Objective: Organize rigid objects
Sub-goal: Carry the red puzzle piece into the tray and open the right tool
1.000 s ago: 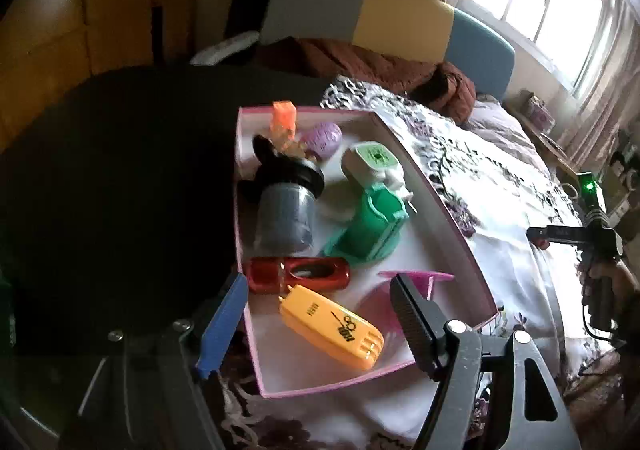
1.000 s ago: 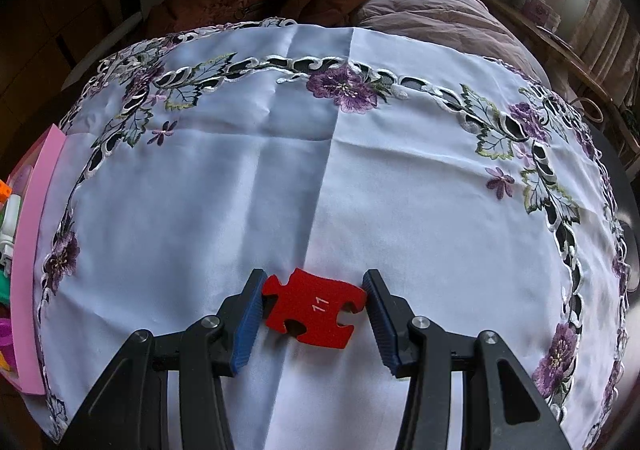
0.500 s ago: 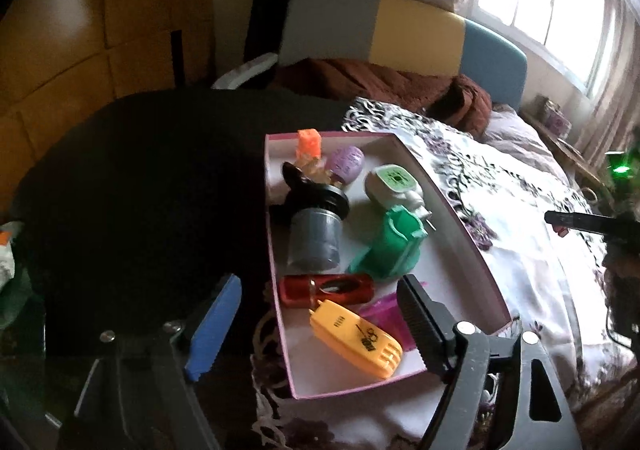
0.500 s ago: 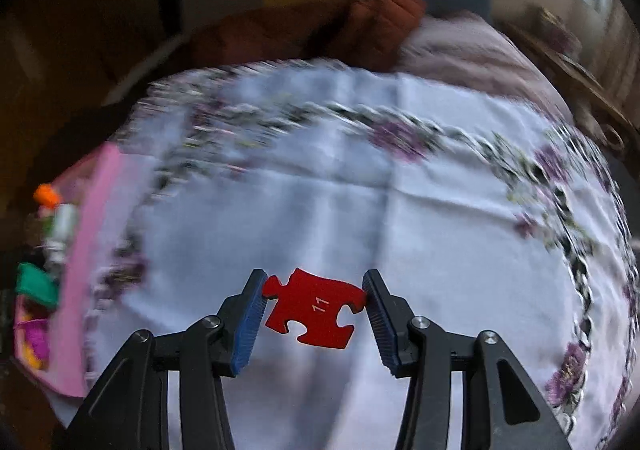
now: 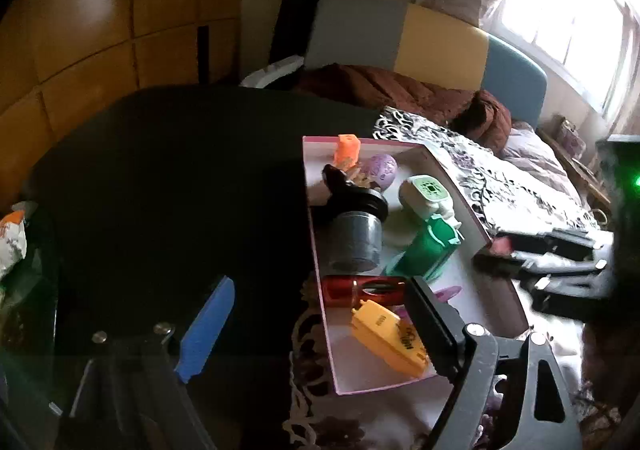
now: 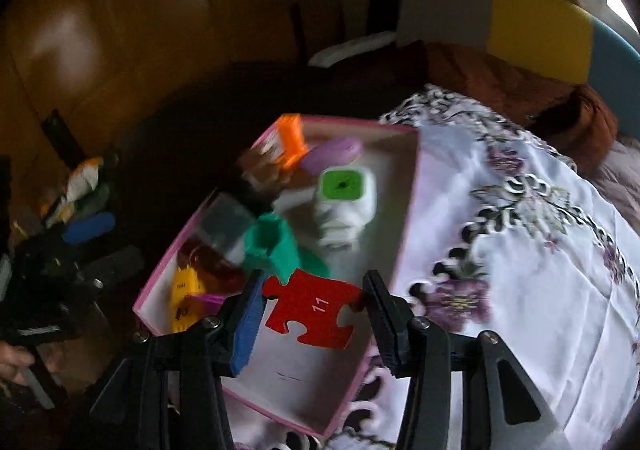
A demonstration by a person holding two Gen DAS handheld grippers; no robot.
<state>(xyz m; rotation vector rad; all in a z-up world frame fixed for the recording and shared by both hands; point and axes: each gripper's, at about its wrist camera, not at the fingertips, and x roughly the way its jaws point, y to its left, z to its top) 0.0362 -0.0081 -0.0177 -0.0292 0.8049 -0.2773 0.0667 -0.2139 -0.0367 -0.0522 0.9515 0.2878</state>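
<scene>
The right gripper [image 6: 312, 306] has swung from the open tablecloth [image 6: 540, 290] to above the pink box [image 6: 404, 218], clamping the red puzzle piece [image 6: 316, 308]. The left gripper [image 5: 320, 326], empty, is opening beside the box; blur smears the items inside, perhaps toys.

Left black plastic two-finger gripper [image 5: 320, 326]: one finger faced with a blue ribbed pad [image 5: 208, 330], the other with a black ribbed pad [image 5: 430, 326]. Silver screw heads are seen at the finger pivots; triangular cut-outs are seen in the black finger arms. Right black plastic two-finger gripper [image 6: 312, 314]: same build, blue pad [image 6: 248, 326] on one finger, black pad [image 6: 380, 318] on the other, silver screws behind each. A green indicator light [image 5: 636, 181] is seen on its body from the left wrist view.
</scene>
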